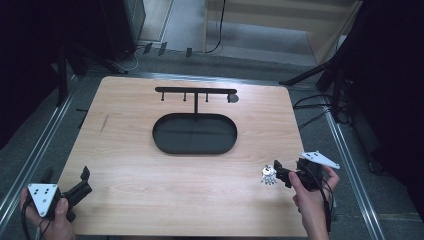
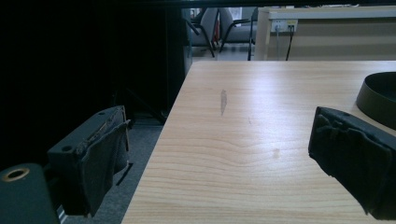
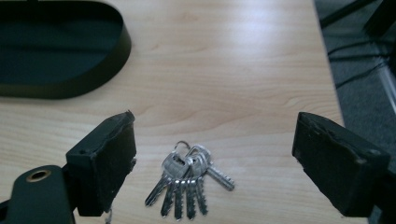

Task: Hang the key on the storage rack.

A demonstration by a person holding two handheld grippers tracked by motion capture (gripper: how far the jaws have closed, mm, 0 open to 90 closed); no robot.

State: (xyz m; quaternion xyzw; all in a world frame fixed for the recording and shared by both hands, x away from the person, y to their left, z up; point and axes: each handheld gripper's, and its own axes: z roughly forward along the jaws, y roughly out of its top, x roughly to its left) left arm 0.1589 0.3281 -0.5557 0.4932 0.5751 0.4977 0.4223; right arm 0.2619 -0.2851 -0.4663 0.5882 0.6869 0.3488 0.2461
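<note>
I held the right claw [image 3: 212, 168] wide open, its jaws on either side of a bunch of silver metal keys [image 3: 187, 182] that lay on the light wooden tabletop [image 1: 150, 165], near its right front corner. My left claw [image 2: 219, 163] was wide open too, with nothing between its jaws.

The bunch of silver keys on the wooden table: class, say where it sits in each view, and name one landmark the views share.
High view: bunch of silver keys lies lower right, just ahead of the right gripper.
Left gripper view: not in it.
Right gripper view: keys lie bottom centre, on the table between the open jaws.
Shared landmark: the black oval tray.
</note>
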